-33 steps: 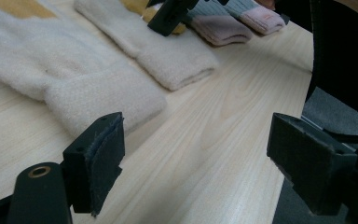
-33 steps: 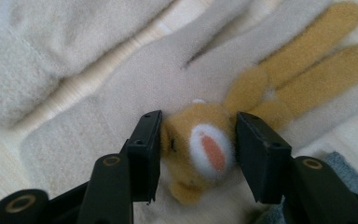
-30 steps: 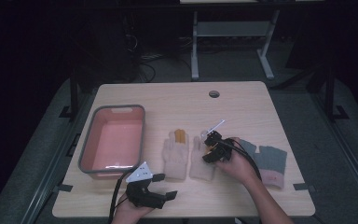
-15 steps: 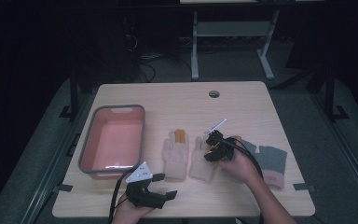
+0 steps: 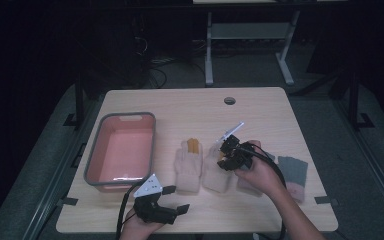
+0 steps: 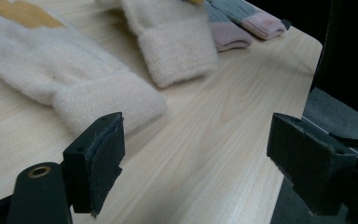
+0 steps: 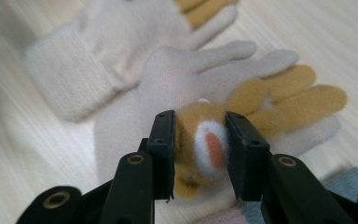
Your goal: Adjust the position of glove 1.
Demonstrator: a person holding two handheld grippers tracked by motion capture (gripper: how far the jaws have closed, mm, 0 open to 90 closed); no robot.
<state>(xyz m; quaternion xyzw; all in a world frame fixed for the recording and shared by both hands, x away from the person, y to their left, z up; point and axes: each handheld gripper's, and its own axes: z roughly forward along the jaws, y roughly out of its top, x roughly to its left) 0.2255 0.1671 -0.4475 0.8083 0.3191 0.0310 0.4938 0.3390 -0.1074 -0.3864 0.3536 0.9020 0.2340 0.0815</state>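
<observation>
The cream glove (image 7: pixel 168 93) caught by the right gripper (image 7: pixel 200 154) is a soft, fleecy thing with a tan animal face sewn onto its back: a fuzzy tan patch with a white muzzle and an orange-red spot, and tan finger-like ears fanning out beyond the jaws. That tan patch sits squarely between the two black jaws, which have just been closing and now pinch it from both sides, the fabric bulging up between the pads. The glove's pale fingers stretch away past the jaw tips, and its body lies below them on the table (image 7: pixel 307 28). Just beyond and to the left of the jaws lies a second cream glove (image 7: pixel 98 51) of the same make, with a thick ribbed cuff and tan fingertips. At the lower right of the jaws a grey glove (image 7: pixel 349 179) with a pink cuff peeks in. In the high view the right gripper (image 5: pixel 230 152) stands over the middle glove of the row, near the table's front. The left gripper (image 6: pixel 196 154) hangs low over bare wood with its jaws spread wide and nothing between them, the ribbed cuff of a cream glove just ahead of its left jaw. A pink-lined grey tub (image 5: pixel 122 150) sits well off to that gripper's far side.
</observation>
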